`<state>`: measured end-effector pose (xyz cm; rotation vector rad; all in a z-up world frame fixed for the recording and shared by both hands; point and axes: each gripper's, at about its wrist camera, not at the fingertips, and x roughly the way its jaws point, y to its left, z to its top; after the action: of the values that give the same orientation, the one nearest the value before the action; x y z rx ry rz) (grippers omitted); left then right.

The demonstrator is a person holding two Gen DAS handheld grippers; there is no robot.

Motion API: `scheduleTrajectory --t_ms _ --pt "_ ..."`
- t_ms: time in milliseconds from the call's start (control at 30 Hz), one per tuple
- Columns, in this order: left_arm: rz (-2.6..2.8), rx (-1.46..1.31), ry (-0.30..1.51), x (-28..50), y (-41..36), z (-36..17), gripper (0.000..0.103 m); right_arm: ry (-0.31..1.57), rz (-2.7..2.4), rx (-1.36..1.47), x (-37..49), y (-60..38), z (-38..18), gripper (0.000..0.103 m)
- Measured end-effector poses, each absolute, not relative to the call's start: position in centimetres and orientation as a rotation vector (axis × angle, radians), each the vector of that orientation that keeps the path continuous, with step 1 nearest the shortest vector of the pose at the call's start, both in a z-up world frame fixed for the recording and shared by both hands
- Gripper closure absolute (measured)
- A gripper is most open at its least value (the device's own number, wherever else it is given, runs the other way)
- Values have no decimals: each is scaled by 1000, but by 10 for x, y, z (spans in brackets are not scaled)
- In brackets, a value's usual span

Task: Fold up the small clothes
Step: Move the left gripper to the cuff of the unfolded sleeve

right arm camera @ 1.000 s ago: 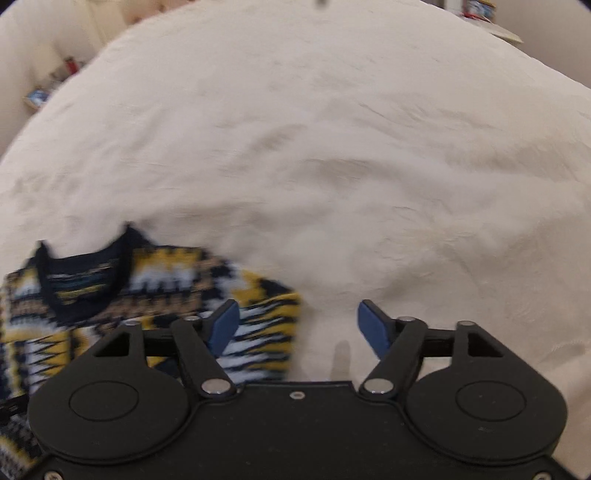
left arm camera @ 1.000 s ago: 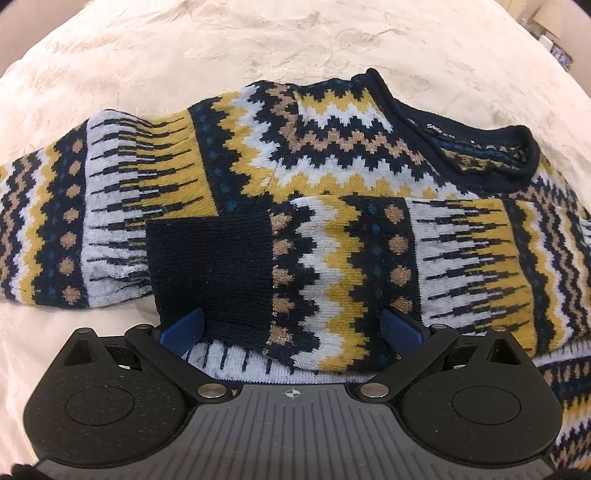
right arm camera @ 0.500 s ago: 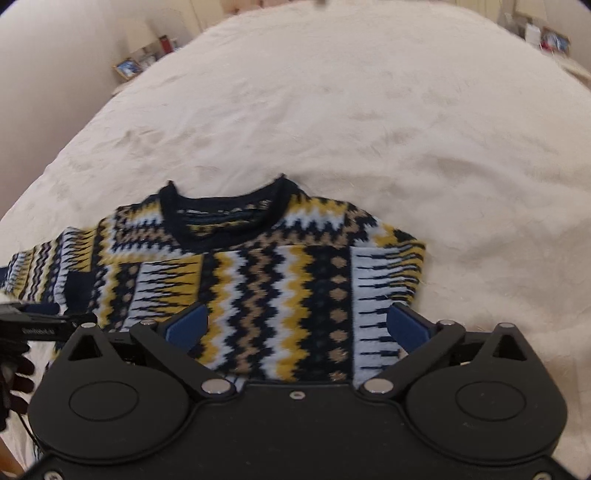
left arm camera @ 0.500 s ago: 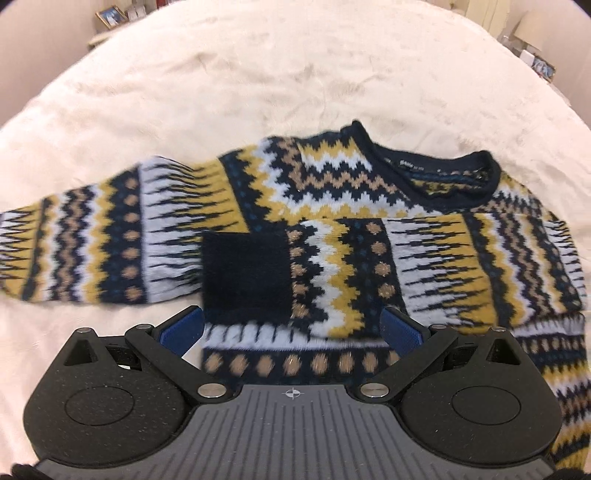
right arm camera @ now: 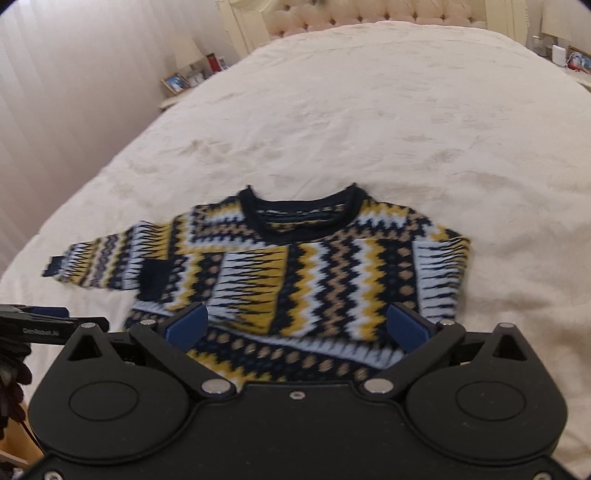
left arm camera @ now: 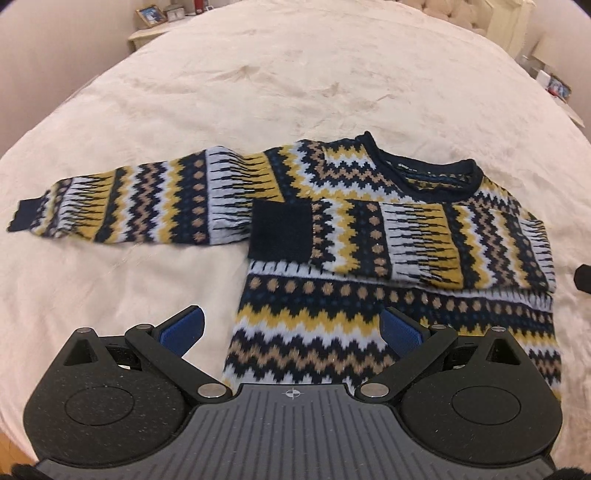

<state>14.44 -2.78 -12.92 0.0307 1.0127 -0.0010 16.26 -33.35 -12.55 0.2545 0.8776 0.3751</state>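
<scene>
A patterned knit sweater (left arm camera: 369, 236) in navy, yellow, white and tan lies flat on a cream bedspread (left arm camera: 295, 74), collar away from me. One sleeve (left arm camera: 406, 243) is folded across the chest, its navy cuff (left arm camera: 280, 229) near the body's left edge. The other sleeve (left arm camera: 129, 199) stretches out to the left. My left gripper (left arm camera: 291, 326) hovers open above the hem's left part, holding nothing. My right gripper (right arm camera: 297, 326) is open too, above the sweater (right arm camera: 314, 266), with nothing between its fingers. The left gripper's tip (right arm camera: 48, 321) shows at the right wrist view's left edge.
The bedspread (right arm camera: 369, 110) extends far beyond the sweater. A tufted headboard (right arm camera: 369, 14) stands at the far end. A nightstand with a picture frame (right arm camera: 175, 83) and small items sits on the left, another nightstand (right arm camera: 561, 59) on the right. A curtain (right arm camera: 55, 92) hangs on the left.
Both grippers have pulled back and risen, so the whole sweater now shows. The left one left the folded sleeve's cuff; the right one's jaws widened and it turned toward the sweater.
</scene>
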Motion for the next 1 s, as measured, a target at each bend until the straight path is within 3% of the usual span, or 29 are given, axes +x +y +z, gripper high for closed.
scheduleTrajectory --t_ms 667,1000 --pt "194 34 825 115 2 -88 1 575 460 43 101 -271 -71 0" --pt "122 -85 855 144 101 -105 2 728 372 122 117 -224 -68 0"
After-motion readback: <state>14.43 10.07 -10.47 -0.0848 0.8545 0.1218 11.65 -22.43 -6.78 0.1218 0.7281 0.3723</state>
